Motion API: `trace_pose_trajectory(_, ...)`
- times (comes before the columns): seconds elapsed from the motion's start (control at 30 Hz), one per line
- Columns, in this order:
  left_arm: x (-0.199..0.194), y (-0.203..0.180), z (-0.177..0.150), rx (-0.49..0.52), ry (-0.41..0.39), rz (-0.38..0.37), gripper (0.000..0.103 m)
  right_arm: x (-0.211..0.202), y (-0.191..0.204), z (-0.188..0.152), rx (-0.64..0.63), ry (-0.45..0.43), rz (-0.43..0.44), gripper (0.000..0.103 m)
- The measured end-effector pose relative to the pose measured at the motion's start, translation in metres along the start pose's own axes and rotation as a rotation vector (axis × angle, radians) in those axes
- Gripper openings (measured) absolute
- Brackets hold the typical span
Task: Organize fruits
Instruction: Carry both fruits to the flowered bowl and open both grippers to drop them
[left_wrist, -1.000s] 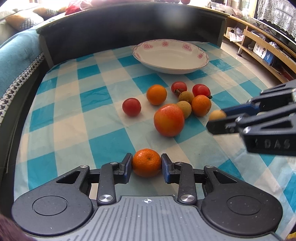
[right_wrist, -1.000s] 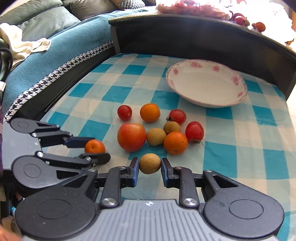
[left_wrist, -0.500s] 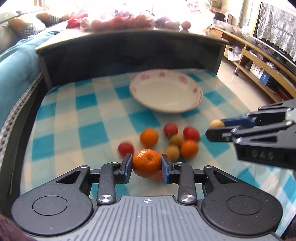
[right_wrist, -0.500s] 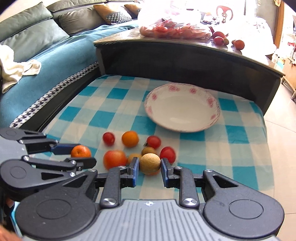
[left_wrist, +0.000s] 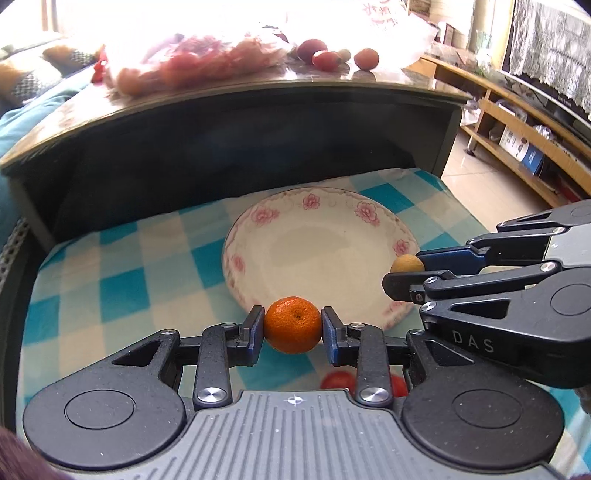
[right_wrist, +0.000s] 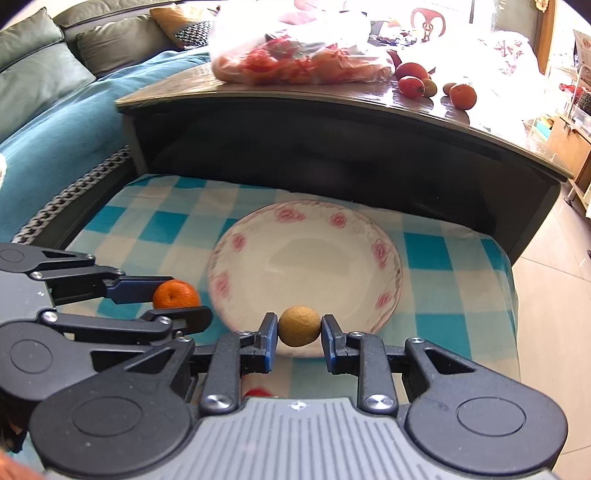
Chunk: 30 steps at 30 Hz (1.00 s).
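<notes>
My left gripper (left_wrist: 292, 330) is shut on a small orange mandarin (left_wrist: 292, 325), held above the near rim of the white plate with pink flowers (left_wrist: 332, 206). My right gripper (right_wrist: 299, 330) is shut on a small round tan fruit (right_wrist: 299, 325), also over the plate's (right_wrist: 258, 225) near rim. Each gripper shows in the other's view: the right one (left_wrist: 404, 271) with the tan fruit (left_wrist: 406, 264) at the plate's right edge, the left one (right_wrist: 177, 301) with the mandarin (right_wrist: 175, 293) at its left edge. The plate holds nothing.
The plate lies on a blue-and-white checked cloth (left_wrist: 110, 288). Red fruit (left_wrist: 340, 380) peeks out below the left gripper. Behind the cloth rises a dark table (right_wrist: 332, 107) carrying a plastic bag of fruit (right_wrist: 295, 55) and loose fruit (right_wrist: 461, 96). A teal sofa (right_wrist: 55, 122) is at the left.
Both grippers carried their fruit up and forward from the fruit pile to the plate's near rim. The pile has dropped out of sight beneath them.
</notes>
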<state>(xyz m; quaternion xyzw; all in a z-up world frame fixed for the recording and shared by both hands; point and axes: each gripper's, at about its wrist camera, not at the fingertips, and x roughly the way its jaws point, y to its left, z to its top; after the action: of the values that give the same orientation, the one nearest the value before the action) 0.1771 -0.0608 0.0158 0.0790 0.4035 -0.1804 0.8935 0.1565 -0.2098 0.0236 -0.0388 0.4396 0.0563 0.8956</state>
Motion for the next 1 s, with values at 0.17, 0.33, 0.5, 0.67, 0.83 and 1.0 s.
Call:
trace_pose_trajectory(0.17,0.017,-0.001,0.007,0.027,0.004,0.003,0.040,0.023,-0.015,0.004,0.013,0.026,-0.010,0.028)
trace_pose_trajectory(0.33,0.027,-0.001,0.007,0.041,0.019,0.008,0.040,0.043,-0.021,0.004,0.025,0.052,-0.007,0.028)
trace_pose_trajectory(0.5,0.032,-0.003,0.006,0.054,0.033,0.014,0.041,0.053,-0.022,0.002,0.019,0.070,-0.015,0.028)
trace_pose_trajectory(0.67,0.033,-0.002,0.006,0.055,0.037,0.017,0.042,0.055,-0.021,0.001,0.020,0.080,-0.016,0.028)
trace_pose_trajectory(0.83,0.030,-0.002,0.006,0.056,0.032,0.029,0.045,0.054,-0.021,0.001,0.019,0.077,-0.010,0.028)
trace_pose_trajectory(1.0,0.026,0.002,0.006,0.041,0.031,0.038,0.049,0.050,-0.021,0.002,0.020,0.066,-0.010,0.028)
